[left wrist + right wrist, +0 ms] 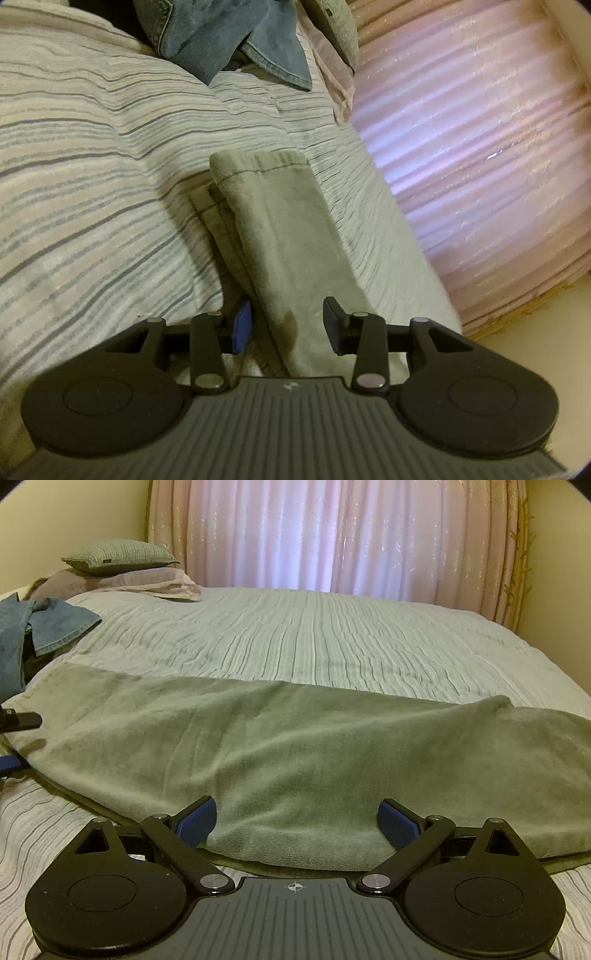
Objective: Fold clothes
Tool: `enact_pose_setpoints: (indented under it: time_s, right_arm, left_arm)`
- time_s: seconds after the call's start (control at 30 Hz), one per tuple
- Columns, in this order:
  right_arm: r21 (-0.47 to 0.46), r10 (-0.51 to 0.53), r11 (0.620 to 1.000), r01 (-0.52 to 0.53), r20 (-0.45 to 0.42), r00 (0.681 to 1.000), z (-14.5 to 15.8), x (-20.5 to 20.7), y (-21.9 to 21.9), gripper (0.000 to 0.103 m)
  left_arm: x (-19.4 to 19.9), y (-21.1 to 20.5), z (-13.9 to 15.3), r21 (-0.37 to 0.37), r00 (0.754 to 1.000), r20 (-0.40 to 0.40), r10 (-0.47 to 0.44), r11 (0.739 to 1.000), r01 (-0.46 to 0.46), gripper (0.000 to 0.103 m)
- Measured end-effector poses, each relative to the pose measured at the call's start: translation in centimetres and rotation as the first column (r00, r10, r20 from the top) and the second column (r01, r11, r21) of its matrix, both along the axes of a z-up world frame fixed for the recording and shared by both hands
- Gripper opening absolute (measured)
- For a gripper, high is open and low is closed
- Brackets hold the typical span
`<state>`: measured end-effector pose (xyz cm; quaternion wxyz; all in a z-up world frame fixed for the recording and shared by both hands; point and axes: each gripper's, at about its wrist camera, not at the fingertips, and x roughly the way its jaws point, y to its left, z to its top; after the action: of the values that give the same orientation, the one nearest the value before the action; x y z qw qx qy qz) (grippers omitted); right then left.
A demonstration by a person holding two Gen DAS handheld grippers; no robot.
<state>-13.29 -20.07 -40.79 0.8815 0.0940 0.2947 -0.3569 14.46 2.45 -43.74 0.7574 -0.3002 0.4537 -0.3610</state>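
Note:
Grey-green folded trousers (280, 236) lie lengthwise on the striped bedspread (92, 184). My left gripper (288, 325) is open, its jaws standing either side of the near end of the trousers. In the right wrist view the same trousers (295, 746) lie across the bed as a long band. My right gripper (295, 821) is open at their near long edge, the cloth between the jaws. The left gripper's fingers (22, 720) show at the far left, around the trousers' end.
A blue denim garment (229, 40) (44, 624) lies crumpled near the pillows (118, 557). Pink curtains (332, 535) hang behind the bed. The bedspread (332, 635) stretches beyond the trousers to the far edge.

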Motion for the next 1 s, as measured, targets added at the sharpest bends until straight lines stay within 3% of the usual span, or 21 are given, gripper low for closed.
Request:
enact_pose_setpoints:
  time_s: [0.1, 0.33, 0.4, 0.5, 0.6, 0.87, 0.93, 1.0]
  right_arm:
    - [0.004, 0.000, 1.000, 0.000, 0.001, 1.000, 0.0, 0.0, -0.1, 0.097]
    - [0.007, 0.000, 1.000, 0.000, 0.003, 1.000, 0.0, 0.0, -0.2, 0.097]
    - [0.015, 0.001, 1.000, -0.001, 0.005, 1.000, 0.1, -0.1, -0.3, 0.097]
    - [0.008, 0.007, 1.000, -0.007, 0.001, 1.000, 0.4, 0.2, -0.4, 0.097]
    - [0.004, 0.009, 1.000, -0.009, 0.001, 1.000, 0.2, 0.4, -0.4, 0.097]
    - [0.018, 0.006, 1.000, -0.006, -0.012, 1.000, 0.1, 1.2, -0.4, 0.097]
    - [0.013, 0.010, 1.000, -0.010, -0.026, 1.000, -0.3, 1.4, -0.5, 0.098]
    - [0.010, 0.011, 1.000, -0.011, -0.042, 0.999, -0.8, 1.6, -0.7, 0.100]
  left_arm:
    - [-0.1, 0.5, -0.7, 0.037, 0.999, -0.033, -0.001, 0.999, 0.002, 0.027]
    - [-0.4, 0.0, -1.2, 0.044, 0.997, -0.046, 0.056, 0.998, -0.054, 0.028]
    - [0.0, -0.6, -1.3, 0.045, 0.996, -0.052, 0.069, 0.997, -0.067, 0.024]
    - [-0.6, -0.4, -0.8, 0.025, 0.998, -0.015, 0.061, 0.998, -0.061, 0.022]
    - [-1.2, -0.4, -1.2, 0.055, 0.999, 0.027, 0.042, 0.998, -0.043, 0.021]
    - [-1.0, -1.0, -0.9, 0.067, 0.998, 0.037, 0.051, 0.996, -0.053, 0.018]
    - [-1.3, -0.8, -0.5, 0.065, 0.997, 0.058, 0.047, 0.997, -0.051, 0.011]
    - [-1.8, -0.7, 0.2, 0.065, 0.995, 0.087, 0.039, 0.997, -0.045, 0.009]
